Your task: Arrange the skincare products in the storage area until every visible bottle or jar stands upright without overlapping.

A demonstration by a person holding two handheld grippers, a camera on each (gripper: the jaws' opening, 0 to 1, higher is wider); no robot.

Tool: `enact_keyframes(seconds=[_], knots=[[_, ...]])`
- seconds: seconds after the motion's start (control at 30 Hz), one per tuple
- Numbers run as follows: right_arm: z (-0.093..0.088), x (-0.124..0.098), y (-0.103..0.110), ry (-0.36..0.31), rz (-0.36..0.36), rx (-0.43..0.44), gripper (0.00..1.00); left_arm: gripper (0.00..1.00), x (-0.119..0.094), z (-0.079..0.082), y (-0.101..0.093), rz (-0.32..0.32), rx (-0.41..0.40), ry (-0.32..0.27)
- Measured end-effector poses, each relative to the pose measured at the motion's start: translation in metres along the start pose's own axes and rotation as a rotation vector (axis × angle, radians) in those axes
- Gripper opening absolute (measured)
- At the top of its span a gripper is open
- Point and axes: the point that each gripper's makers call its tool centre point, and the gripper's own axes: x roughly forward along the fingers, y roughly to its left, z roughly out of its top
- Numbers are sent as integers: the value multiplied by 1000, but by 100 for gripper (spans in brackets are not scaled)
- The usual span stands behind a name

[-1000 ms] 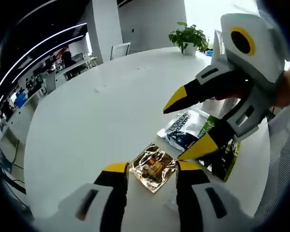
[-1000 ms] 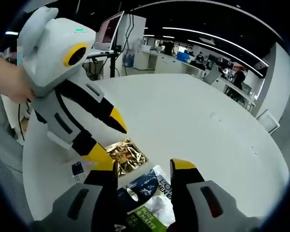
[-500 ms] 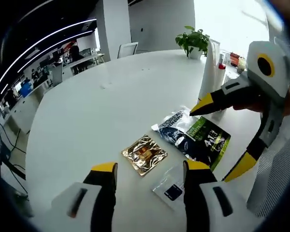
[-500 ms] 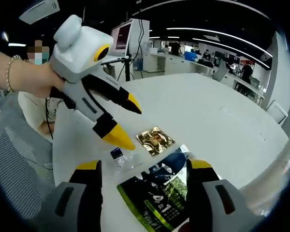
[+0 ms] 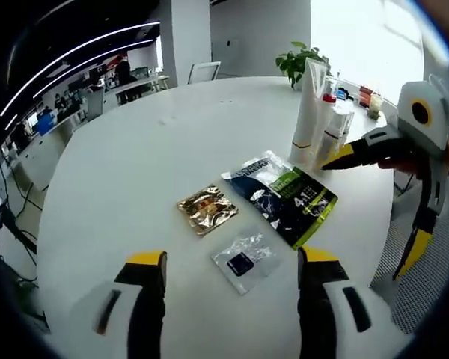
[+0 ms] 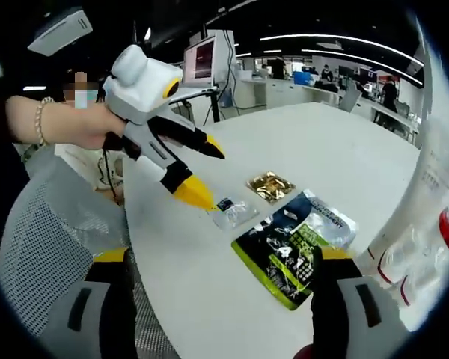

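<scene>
A: On the round white surface [image 5: 135, 164], what lies flat and what stands?

B: Three flat packets lie near the close edge: a crinkled gold foil sachet [image 5: 206, 209], a small clear plastic sachet with a dark label [image 5: 245, 261], and a larger dark blue and green foil pouch with white lettering [image 5: 283, 196]. The pouch seems to rest on another pale packet, though I cannot tell for sure. Just beyond it, upright, stand a tall white tube [image 5: 308, 112] and a white bottle with a red band [image 5: 331, 131], close together. In the right gripper view the same tube and bottle crowd the right edge, very near that camera.

A: And the tools?

B: The left tool [image 5: 228, 263] hangs above the surface near the clear sachet, jaws spread wide with nothing between them. The right tool [image 6: 223, 258] is likewise spread and empty; in the left gripper view its upper tip points at the bottle's side, just beside it.

A: Why held that way?

B: My guess is that both are parked open and raised so nothing already upright gets knocked, and so the packets stay in sight. The bottles look settled; the flat sachets cannot really stand, so what is left is probably spacing them apart. A potted green plant [image 5: 305, 60] sits well beyond.
</scene>
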Motion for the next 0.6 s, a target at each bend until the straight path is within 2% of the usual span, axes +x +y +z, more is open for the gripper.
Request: enact_keyframes(seconds=[0.1,0.2,0.3,0.47,0.6], knots=[[-9,-15,-2,21,-29,92,100,75,-9,-3,-5,6,-14,3],[-16,-28,-11,24,-81,92,100,78,-15,-9,-6,10,-35,6],[-25,-46,-20,32,-143,173,100,81,-21,-16,-6,18,-55,8],[-40,-68,-39,40,-226,202,100,87,-33,-19,-9,26,-72,4],[-44,-85,-53,21,-287,218,100,90,-45,-18,-13,27,-89,-7]])
